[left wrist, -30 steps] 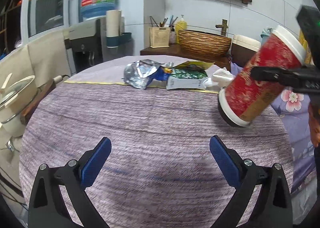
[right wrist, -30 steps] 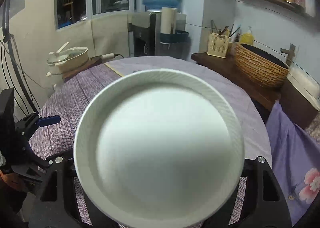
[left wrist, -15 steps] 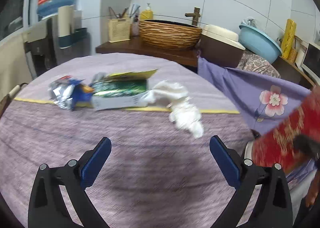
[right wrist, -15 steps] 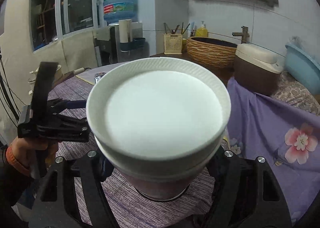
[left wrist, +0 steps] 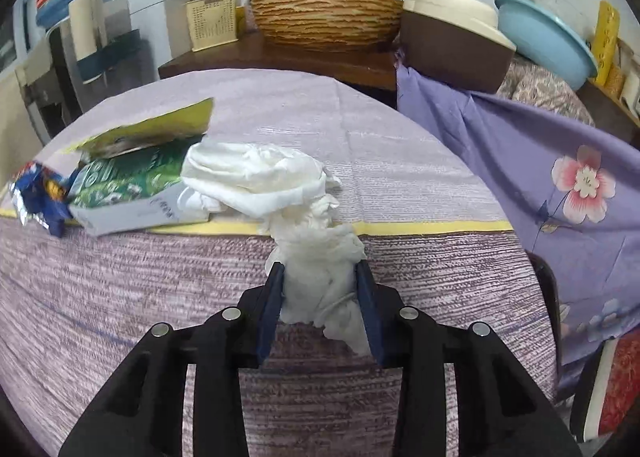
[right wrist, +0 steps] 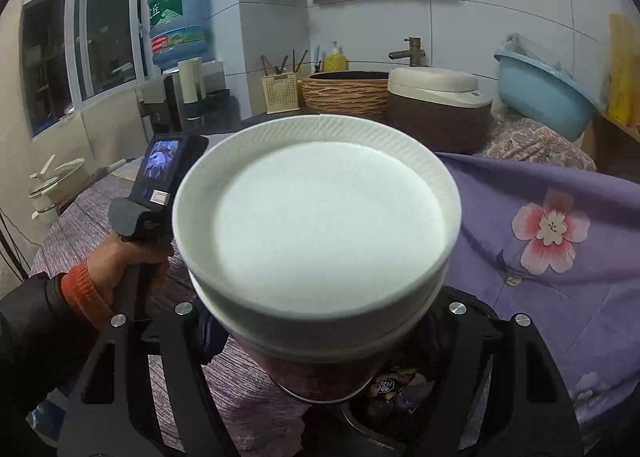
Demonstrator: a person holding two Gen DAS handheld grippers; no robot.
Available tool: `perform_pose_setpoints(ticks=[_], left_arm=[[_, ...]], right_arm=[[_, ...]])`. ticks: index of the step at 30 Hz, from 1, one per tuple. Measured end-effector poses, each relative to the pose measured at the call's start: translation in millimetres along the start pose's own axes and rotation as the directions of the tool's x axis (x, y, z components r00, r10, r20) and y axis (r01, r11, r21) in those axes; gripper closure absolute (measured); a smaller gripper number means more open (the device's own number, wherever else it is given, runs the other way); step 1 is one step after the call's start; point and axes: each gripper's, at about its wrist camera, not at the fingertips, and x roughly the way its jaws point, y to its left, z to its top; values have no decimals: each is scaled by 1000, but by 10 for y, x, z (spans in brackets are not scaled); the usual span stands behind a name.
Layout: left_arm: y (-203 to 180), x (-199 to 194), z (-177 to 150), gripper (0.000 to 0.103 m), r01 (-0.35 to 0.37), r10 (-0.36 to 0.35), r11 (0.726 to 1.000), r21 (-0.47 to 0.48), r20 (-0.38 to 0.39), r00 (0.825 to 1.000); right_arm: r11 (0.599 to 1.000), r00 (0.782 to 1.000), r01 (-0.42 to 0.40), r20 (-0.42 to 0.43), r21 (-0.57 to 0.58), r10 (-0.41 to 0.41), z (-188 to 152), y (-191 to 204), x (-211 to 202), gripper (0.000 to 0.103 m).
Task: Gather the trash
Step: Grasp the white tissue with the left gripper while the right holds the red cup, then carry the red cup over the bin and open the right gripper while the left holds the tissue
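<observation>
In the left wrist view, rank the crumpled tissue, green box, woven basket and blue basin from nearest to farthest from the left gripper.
1. Crumpled tissue: between the left gripper fingers, which have just been closing on it.
2. Green box: left, on the table.
3. Woven basket: on the counter behind the table.
4. Blue basin: far right; too close to call against the basket.

One tissue wad (left wrist: 280,177), one green carton (left wrist: 132,185), one foil wrapper (left wrist: 38,193), one cup (right wrist: 316,233).
</observation>
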Motion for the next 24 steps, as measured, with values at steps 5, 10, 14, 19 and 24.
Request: perform_pose_setpoints(ticks=[5, 10, 14, 19, 24], left_arm=[[32, -415, -250, 70, 59, -58, 998, -18, 60, 997], [-81, -876, -468, 70, 127, -126, 992, 3, 133, 983], [-238, -1124, -614, 70, 187, -187, 982, 16, 166, 968], [-374, -1284, -717, 70, 198, -204, 979, 48, 196, 959], [-417, -1325, -894, 70, 267, -272, 962, 49, 168, 948]], right_arm=[[998, 999, 31, 15, 55, -32, -106, -221, -42, 31], [994, 998, 54, 6, 97, -55, -251, -390, -40, 31], [987, 996, 88, -11, 132, -87, -366, -540, -36, 31], [977, 993, 119, -39, 175, -114, -527, -708, -29, 31], [967, 988, 149, -71, 206, -137, -700, -836, 5, 31]])
